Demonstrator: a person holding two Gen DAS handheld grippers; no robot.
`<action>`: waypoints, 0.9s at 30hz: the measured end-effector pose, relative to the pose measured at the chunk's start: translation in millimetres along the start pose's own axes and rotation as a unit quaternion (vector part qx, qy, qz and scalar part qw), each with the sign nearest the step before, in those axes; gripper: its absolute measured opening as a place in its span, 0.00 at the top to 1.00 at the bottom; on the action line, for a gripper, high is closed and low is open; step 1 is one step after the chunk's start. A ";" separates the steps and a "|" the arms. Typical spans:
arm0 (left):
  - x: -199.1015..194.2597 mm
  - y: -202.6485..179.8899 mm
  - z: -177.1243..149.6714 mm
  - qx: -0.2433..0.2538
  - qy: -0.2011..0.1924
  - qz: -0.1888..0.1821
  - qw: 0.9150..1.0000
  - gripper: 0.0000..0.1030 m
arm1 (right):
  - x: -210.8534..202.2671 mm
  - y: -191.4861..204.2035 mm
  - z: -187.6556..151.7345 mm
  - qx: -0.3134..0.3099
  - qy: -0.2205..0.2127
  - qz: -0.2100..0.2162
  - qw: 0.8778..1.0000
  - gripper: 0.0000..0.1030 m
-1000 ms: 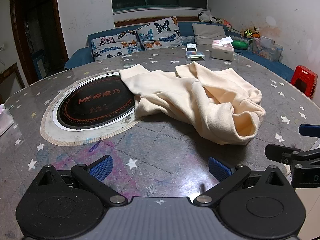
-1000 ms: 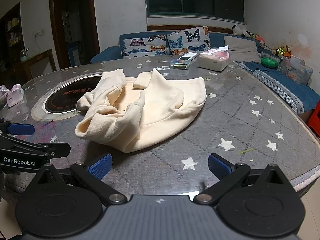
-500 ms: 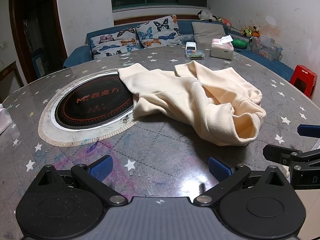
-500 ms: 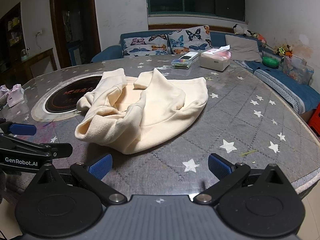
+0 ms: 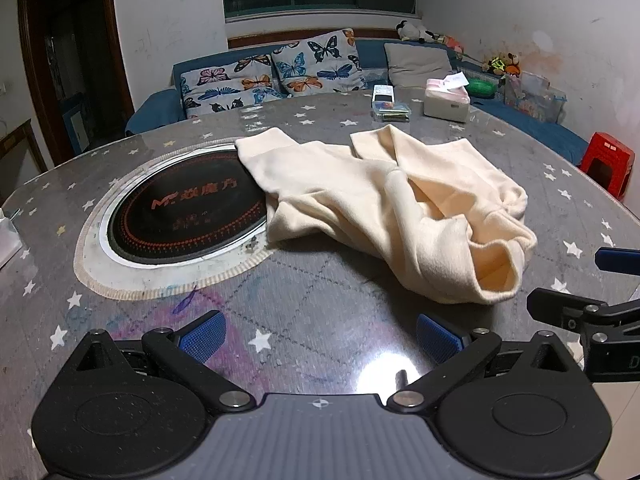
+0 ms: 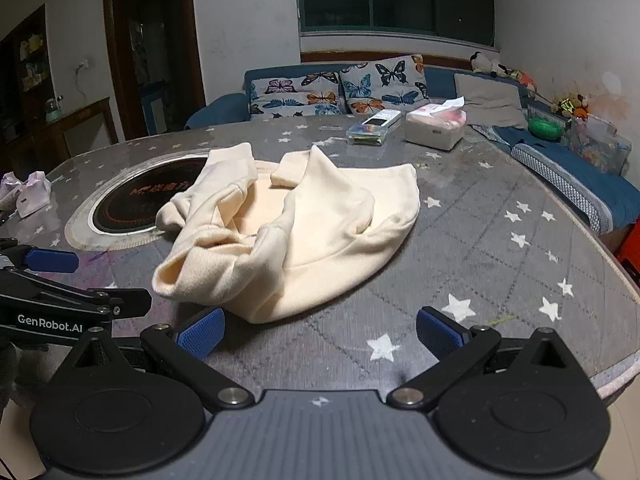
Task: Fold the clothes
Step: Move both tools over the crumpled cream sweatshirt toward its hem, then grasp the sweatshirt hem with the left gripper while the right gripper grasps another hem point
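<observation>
Cream sweatshirt [image 5: 384,208] sits crumpled on my desk [image 5: 320,320]; left hand-held gripper [image 5: 320,338] and right hand-held gripper [image 6: 320,334] both gape wide, holding nothing.

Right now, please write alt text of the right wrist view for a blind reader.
A crumpled cream garment lies unfolded on a round grey star-patterned table, just beyond the open right gripper. The left gripper shows at the left edge; a sofa stands behind.

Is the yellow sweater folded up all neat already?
No, the cream sweater lies crumpled in a heap on the table, with its sleeves bunched and twisted.
</observation>
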State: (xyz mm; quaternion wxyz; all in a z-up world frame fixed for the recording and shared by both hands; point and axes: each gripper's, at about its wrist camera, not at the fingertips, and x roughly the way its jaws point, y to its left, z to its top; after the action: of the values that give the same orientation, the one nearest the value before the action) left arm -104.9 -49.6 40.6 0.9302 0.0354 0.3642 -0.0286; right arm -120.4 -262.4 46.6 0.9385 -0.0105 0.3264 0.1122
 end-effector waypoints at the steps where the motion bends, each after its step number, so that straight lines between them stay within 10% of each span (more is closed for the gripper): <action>1: 0.0 0.4 1.2 -0.001 -0.001 0.000 1.000 0.00 | -0.3 -0.2 1.2 0.000 -0.001 0.001 1.000 0.00; 27: 28.7 20.7 53.6 -0.013 -0.007 0.019 1.000 0.00 | 39.4 -19.2 59.4 -0.014 -0.010 0.014 1.000 0.09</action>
State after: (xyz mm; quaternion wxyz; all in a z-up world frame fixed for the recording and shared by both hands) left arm -46.0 -34.4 61.3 0.9336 0.0297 0.3570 -0.0066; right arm -49.9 -267.6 68.0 0.9399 -0.0175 0.3153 0.1299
